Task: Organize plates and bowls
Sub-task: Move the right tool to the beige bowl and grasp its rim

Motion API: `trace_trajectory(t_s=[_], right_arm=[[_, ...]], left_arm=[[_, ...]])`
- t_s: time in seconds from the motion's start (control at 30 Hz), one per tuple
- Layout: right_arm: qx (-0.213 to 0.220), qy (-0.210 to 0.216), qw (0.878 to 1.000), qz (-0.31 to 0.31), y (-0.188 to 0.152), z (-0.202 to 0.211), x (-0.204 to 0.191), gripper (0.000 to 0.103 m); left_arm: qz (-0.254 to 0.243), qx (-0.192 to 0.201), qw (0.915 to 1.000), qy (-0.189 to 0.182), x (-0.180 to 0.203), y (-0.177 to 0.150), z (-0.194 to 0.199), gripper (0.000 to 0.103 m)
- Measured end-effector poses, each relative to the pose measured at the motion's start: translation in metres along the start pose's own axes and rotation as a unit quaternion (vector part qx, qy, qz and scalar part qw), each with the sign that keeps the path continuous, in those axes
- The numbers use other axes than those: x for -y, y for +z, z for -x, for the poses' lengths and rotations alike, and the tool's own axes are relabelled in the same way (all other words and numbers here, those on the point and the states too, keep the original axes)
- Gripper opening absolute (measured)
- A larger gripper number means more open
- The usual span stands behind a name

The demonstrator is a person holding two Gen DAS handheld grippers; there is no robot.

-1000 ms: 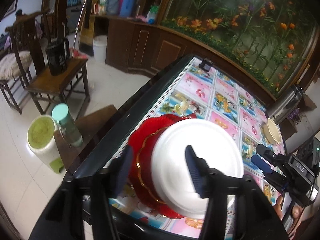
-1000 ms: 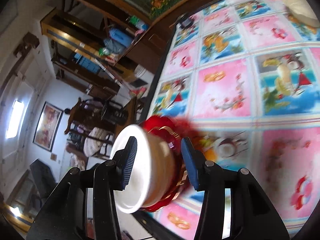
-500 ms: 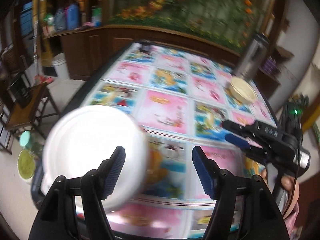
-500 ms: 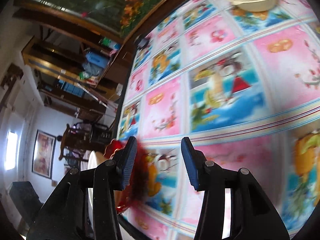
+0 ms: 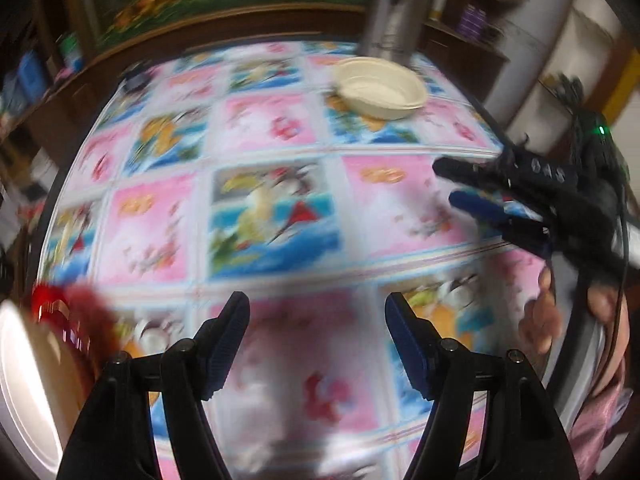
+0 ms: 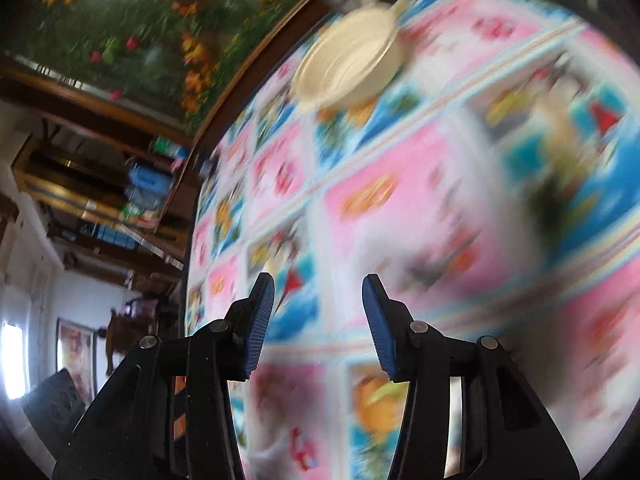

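Resting on glossy patterned tablecloth (image 5: 280, 152) — round cream bowl (image 5: 380, 90), smooth, shallow.

A tablecloth (image 5: 276, 216) printed in pink and blue picture squares covers the whole table (image 5: 478, 108), whose dark rim shows along the right edge. At the far edge stands a tall metal flask (image 5: 394, 8), blurred. A small dark object (image 5: 134, 80), too blurred to identify, lies near the far left corner. Beyond the far edge runs a wooden cabinet (image 5: 224, 28) with a mural of orange flowers and greenery (image 6: 132, 28) above it. In the right wrist view, wooden shelves (image 6: 100, 184) hold blue containers (image 6: 150, 178), and a framed picture (image 6: 76, 356) hangs on a white wall.
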State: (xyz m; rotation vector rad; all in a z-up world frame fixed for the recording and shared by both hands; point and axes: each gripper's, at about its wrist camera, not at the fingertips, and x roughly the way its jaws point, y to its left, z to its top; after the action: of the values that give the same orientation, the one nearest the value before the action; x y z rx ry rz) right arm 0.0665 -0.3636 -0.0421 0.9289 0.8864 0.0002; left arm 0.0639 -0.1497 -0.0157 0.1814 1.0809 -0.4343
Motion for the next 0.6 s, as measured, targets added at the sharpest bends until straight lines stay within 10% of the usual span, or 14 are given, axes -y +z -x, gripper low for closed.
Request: trace_trajectory(t_s=[0.6], right_arm=[[0.146,0.028,0.986,-0.076,0.135,0.045,0.007,0.046]], left_arm=[[-0.043,0.070,0.9957,0.043,0.047,0.146,0.017,0.071]])
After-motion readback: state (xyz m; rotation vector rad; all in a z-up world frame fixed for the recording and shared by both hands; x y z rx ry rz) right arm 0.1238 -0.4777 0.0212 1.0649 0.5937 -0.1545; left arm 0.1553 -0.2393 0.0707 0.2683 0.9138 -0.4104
